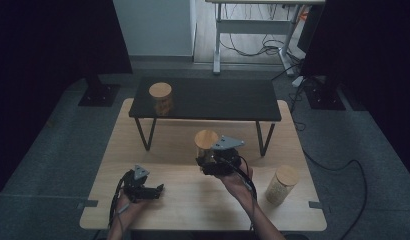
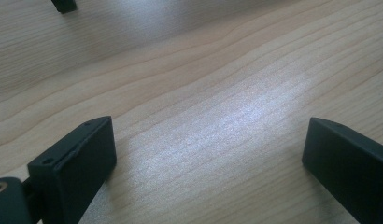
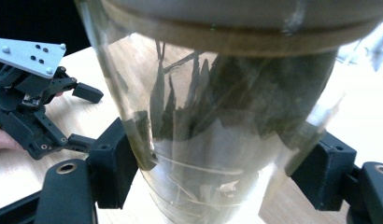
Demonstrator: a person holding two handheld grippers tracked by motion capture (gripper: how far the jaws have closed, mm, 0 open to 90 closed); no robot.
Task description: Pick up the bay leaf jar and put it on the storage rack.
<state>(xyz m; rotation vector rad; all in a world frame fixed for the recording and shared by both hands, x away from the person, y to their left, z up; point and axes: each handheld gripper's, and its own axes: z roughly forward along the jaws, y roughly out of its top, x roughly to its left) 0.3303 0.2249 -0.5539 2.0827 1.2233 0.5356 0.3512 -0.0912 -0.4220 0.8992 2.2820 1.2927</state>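
Glass jar (image 3: 217,116) with a wooden lid and dark leaves inside is sitting clamped between the black jaws of the right gripper (image 1: 213,161), which is squeezing its clear wall from both sides. In the high view this jar (image 1: 206,145) is being held just ahead of the gripper, over the middle of the wooden desk (image 1: 193,200) and in front of the low black shelf (image 1: 218,100). Farther to the right of that gripper, a second jar (image 1: 281,185) is standing on the desk, well apart from it. Beyond the gripper and off to its left, a third jar (image 1: 161,98) is standing on the shelf. The left gripper (image 1: 155,191) is resting low over the desk near its front edge, well apart from the held jar, its jaws standing wide apart with bare wood (image 2: 217,121) between them.
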